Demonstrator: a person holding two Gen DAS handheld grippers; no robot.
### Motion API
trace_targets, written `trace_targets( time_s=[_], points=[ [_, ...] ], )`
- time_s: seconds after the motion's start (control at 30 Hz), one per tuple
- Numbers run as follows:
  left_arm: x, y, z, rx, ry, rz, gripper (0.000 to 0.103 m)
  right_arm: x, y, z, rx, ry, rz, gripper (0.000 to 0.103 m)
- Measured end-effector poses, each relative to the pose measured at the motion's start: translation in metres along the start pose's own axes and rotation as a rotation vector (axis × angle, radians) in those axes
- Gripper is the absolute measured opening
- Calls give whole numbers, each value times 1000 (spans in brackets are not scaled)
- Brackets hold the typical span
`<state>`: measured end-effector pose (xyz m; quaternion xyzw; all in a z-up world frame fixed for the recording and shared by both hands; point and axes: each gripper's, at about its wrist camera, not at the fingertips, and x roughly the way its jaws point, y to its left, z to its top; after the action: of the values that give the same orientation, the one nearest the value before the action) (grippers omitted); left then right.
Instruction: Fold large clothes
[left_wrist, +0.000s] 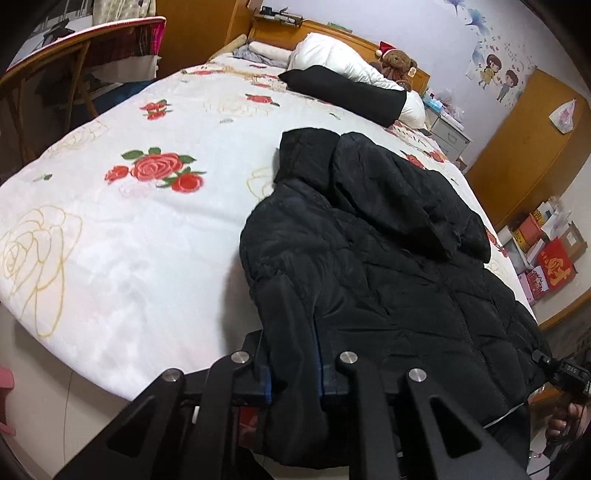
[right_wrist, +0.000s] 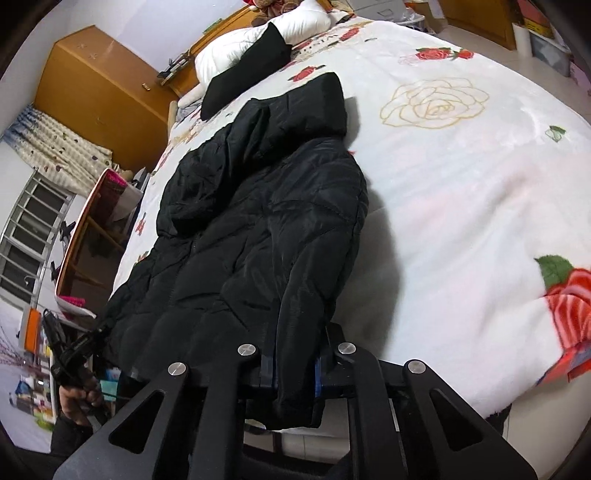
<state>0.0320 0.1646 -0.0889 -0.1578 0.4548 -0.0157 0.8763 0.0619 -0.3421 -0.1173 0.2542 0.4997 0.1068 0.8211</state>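
Black quilted puffer jacket with a hood (left_wrist: 369, 236) lies lengthwise on the white fleece bed blanket printed with red and gold roses (left_wrist: 122, 236), hood far ahead of the jaws, bottom hem hanging off the bed edge right at them. Left gripper (left_wrist: 295, 354) clenched on one hem corner, a thick wad of padded fabric bunched between the jaws and drooping below them. Right gripper (right_wrist: 295, 354) likewise clamped on the other hem corner, fabric spilling under the jaws.

Risks from here, as judgement only:
- Slick shell fabric could slide out of either pair of jaws once the hem lifts, since only a narrow bunch sits gripped, not a flat layer.
- Uneven lifting by the two hands could skew the fold line and leave the hem off-centre over the chest.
- Folded-in sleeve ahead of the jaws could flop outward if pulled too fast.
- Dragging instead of lifting could ruck the blanket beneath.
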Motion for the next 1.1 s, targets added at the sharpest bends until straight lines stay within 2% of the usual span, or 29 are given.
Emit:
trace_targets(
  time_s=[0.2,0.47,0.83,1.1],
  points=[
    [0,0,-2,-22,-2,-4,16,-2,-1,1,30,-18,20,12],
    [-21,-7,27,-28,-86,-56,16,-19,16,27,16,-86,60,12],
    [-25,-16,96,-54,-188,-119,15,-26,41,92,-9,-186,93,12],
    [4,-24,165,-82,-218,-134,15,-8,60,158,0,-225,86,12]
  ],
)
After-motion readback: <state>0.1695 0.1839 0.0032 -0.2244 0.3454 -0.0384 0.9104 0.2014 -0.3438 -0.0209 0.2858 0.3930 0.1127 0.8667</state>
